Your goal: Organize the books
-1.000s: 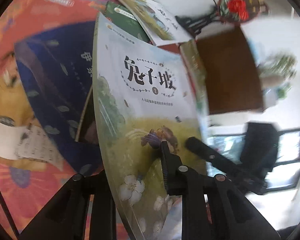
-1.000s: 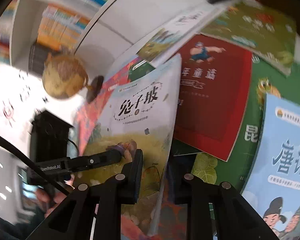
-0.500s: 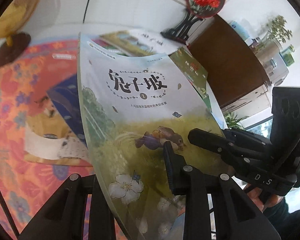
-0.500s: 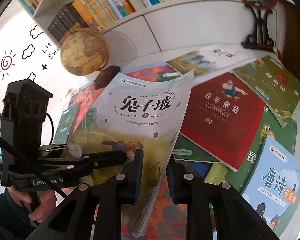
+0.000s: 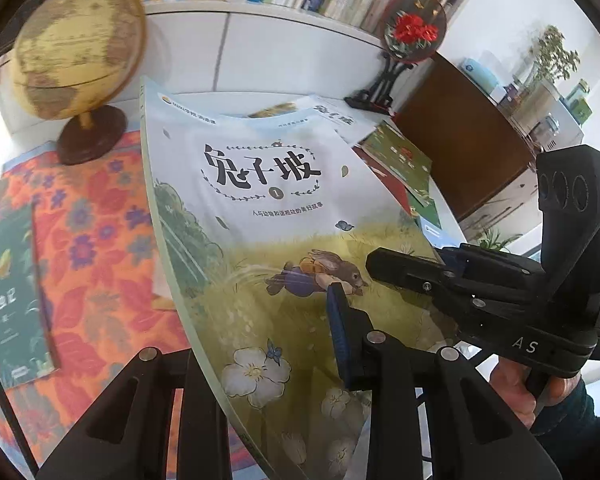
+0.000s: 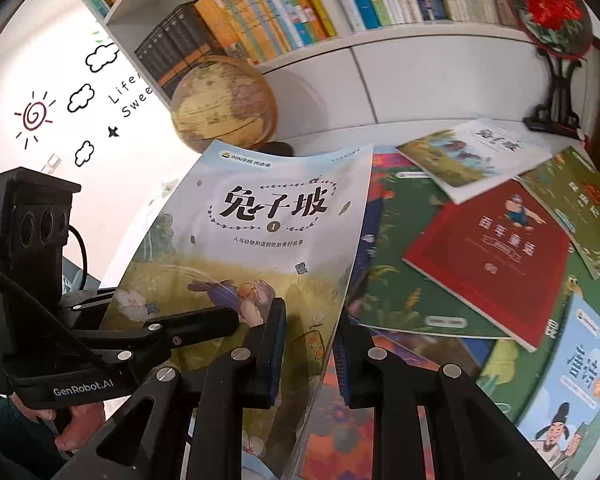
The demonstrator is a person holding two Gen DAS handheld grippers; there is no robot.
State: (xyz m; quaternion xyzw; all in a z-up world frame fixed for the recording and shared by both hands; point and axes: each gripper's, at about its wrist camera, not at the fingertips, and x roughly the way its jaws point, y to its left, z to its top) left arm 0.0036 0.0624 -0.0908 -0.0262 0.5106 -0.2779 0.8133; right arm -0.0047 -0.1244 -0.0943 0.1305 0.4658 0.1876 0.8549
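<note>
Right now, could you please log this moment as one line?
left gripper: shut on rabbit book | right gripper: shut on rabbit book | book: lifted, tilted

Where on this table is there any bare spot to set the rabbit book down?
Mainly the white tabletop strip along the cabinet, between the globe base and the fan stand. To the right it is crowded: the red book and the green books overlap.

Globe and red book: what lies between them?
In the right wrist view, the raised rabbit book stands between the globe and the red book, then a green book lying partly under the red one.
</note>
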